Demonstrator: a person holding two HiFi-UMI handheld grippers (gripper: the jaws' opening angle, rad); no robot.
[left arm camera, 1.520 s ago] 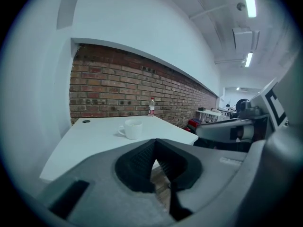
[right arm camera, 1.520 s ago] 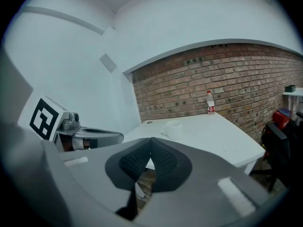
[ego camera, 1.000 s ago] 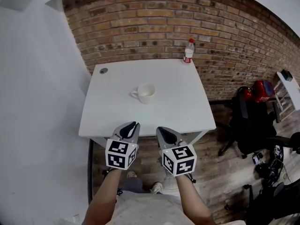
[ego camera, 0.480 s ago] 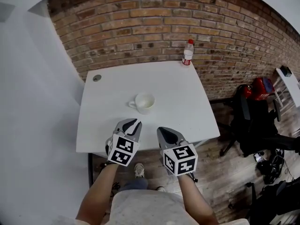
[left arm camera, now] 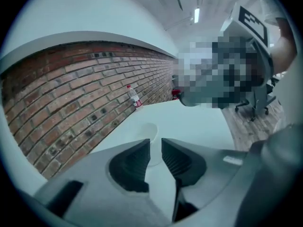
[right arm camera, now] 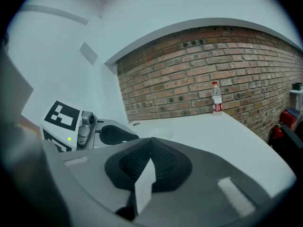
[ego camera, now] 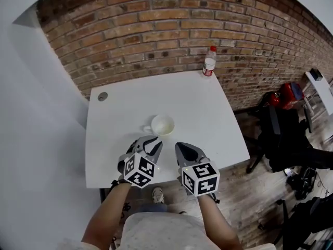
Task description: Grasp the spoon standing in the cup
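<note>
A white cup (ego camera: 162, 124) with its handle to the left stands on the white table (ego camera: 208, 119). No spoon shows in it from above. My left gripper (ego camera: 148, 143) hovers just short of the cup, over the table's near part, its jaws a narrow gap apart with nothing between them. In the left gripper view the cup (left arm camera: 147, 132) lies straight beyond that gap (left arm camera: 155, 144). To the right my right gripper (ego camera: 184, 150) is shut and empty, tips touching (right arm camera: 151, 141). Its camera catches the left gripper (right arm camera: 113, 134) alongside.
A plastic bottle with a red cap (ego camera: 209, 61) stands at the table's far right corner against the brick wall (ego camera: 156, 30). A round grommet (ego camera: 102, 96) is at the far left corner. Office chairs and bags (ego camera: 291, 119) crowd the floor on the right.
The table has drawn nearer in the head view. Both grippers now reach over its front edge; the left one has moved forward toward the cup and turned slightly.
</note>
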